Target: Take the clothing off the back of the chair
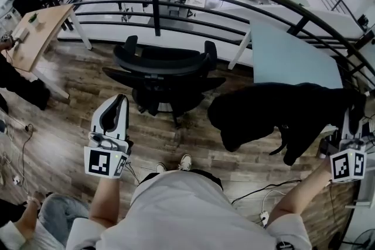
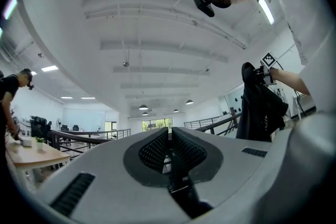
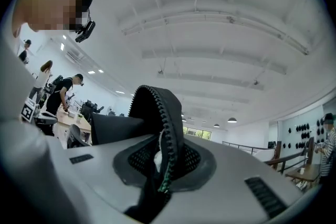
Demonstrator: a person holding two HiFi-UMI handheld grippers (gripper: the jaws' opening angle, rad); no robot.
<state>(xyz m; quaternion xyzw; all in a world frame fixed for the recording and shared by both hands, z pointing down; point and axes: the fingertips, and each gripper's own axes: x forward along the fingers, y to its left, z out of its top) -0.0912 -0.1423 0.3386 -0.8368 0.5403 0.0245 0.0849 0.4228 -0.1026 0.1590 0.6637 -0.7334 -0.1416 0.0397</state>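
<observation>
Jacket (image 1: 275,114) is clamped at its zip edge by the right gripper (image 3: 163,149) and hung clear of the chair (image 1: 164,64), to its right. Left gripper (image 2: 169,139) is closed, empty. Removal is judged done; a place to set it down is needed next.

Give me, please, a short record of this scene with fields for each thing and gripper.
jacket: black, hangs from the right gripper, clear of the chair
chair: black, back looks bare, stands by the railing
right gripper: shut on the jacket's zipper edge
left gripper: shut, empty, held in front of the chair
task: jacket already off the chair
</observation>
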